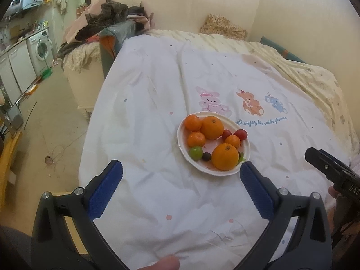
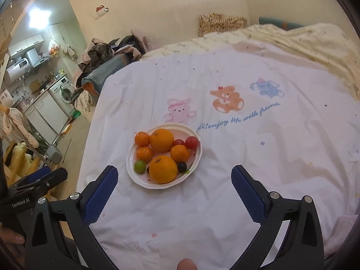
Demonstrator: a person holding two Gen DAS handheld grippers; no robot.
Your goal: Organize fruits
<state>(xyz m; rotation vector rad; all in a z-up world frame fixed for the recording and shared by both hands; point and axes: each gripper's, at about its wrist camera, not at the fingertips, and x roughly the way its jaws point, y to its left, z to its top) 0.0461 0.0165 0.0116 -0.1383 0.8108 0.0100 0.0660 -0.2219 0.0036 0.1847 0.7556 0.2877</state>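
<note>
**Both tongs held wide over bed, fruit plate ahead**

Blue-padded left tongs [image 1: 181,168] and right tongs [image 2: 174,174] are spread wide, empty. Oranges, mandarins, cherry tomatoes and a lime are heaped on a white plate [image 2: 195,158] on the bedsheet [image 2: 247,157]. Fruit could be rolled off if the plate is tipped on soft bedding.

White oval plate [image 1: 245,145] on the bedsheet, two large oranges [image 1: 225,156], three small mandarins [image 1: 196,139], two red tomatoes [image 1: 240,134], green fruit [image 1: 196,152], dark grape [image 1: 206,156]

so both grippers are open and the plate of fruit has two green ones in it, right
Not quite: the plate holds only one green fruit, near its front left rim, as the right wrist view shows. The rest stands: the left gripper and right gripper are both open.
</note>
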